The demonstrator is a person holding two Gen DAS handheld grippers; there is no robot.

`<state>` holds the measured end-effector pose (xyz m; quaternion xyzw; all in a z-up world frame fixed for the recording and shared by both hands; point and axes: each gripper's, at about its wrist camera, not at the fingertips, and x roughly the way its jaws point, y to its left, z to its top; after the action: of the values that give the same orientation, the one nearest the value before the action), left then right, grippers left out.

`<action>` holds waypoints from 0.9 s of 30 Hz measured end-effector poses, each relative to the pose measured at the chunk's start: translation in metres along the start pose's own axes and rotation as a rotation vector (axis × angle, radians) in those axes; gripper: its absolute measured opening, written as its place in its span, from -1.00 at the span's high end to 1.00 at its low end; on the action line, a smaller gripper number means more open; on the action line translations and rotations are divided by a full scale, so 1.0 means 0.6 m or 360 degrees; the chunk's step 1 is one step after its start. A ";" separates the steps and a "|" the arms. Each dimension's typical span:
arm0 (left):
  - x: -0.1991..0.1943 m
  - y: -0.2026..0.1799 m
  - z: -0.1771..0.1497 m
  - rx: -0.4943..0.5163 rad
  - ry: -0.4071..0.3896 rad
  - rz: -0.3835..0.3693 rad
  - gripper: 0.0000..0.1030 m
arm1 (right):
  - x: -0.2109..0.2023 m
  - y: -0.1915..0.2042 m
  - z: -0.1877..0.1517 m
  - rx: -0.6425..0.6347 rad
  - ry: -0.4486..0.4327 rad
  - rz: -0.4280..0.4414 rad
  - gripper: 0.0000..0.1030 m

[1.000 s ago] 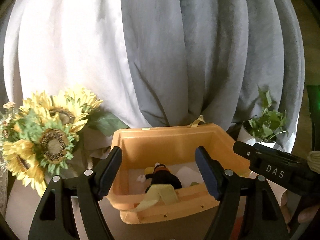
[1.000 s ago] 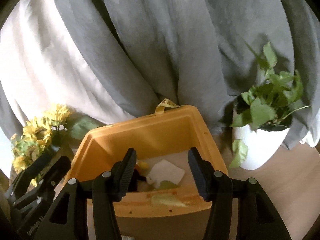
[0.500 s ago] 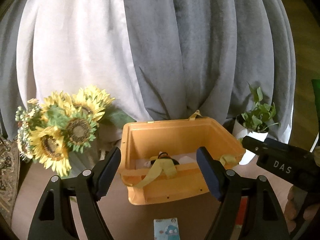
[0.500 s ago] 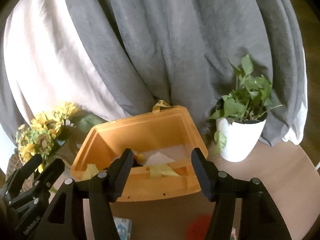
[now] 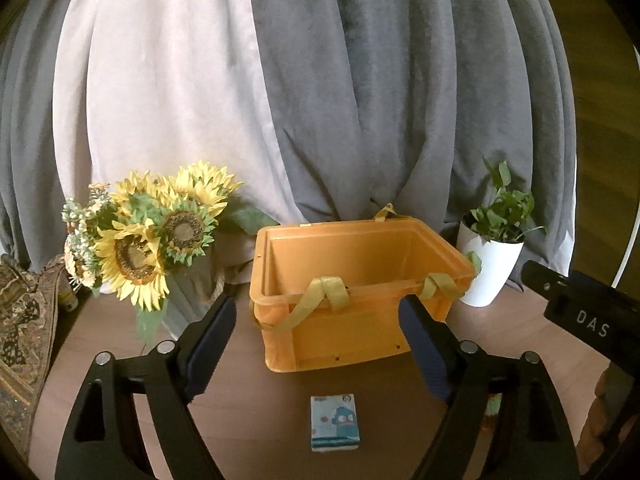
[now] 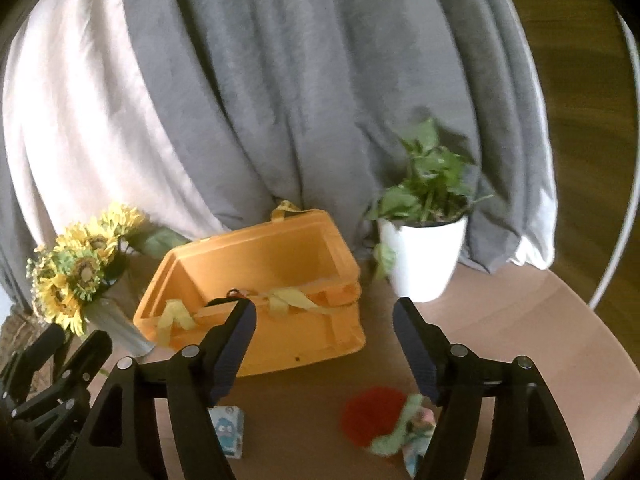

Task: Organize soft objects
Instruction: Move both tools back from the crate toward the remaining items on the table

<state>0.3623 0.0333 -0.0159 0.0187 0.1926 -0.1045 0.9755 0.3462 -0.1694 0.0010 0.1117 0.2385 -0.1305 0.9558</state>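
Both tools, left (image 5: 318,344) and right (image 6: 322,344), are opening, empty, before the orange basket (image 5: 352,332); a possibly red plush (image 6: 372,414) lies blurred on the desk (image 6: 520,320).

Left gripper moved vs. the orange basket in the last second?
Yes. The left gripper has backed away from the orange basket: the basket sits smaller, and bare table with a small tissue pack now shows below it.

Both cameras have drawn back from the orange plastic basket with yellow fabric handles (image 5: 360,292), which now sits smaller and farther off, its contents hidden behind the near wall. The brown tabletop (image 5: 260,420) has come into sight, with a small blue cartoon-printed packet (image 5: 335,422) and a red and green soft toy (image 6: 384,420). The left gripper (image 5: 316,352) and right gripper (image 6: 322,354) are opening their jaws wider, nothing between them.
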 end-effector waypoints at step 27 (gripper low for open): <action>-0.007 -0.022 -0.097 -0.0021 0.0076 -0.0002 -0.79 | -0.091 -0.069 -0.138 0.0262 -0.0161 -0.0489 -0.79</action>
<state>0.3343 0.0260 -0.0684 0.0145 0.2167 -0.1035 0.9706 0.2518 -0.1747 -0.0502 0.1451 0.1930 -0.2994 0.9231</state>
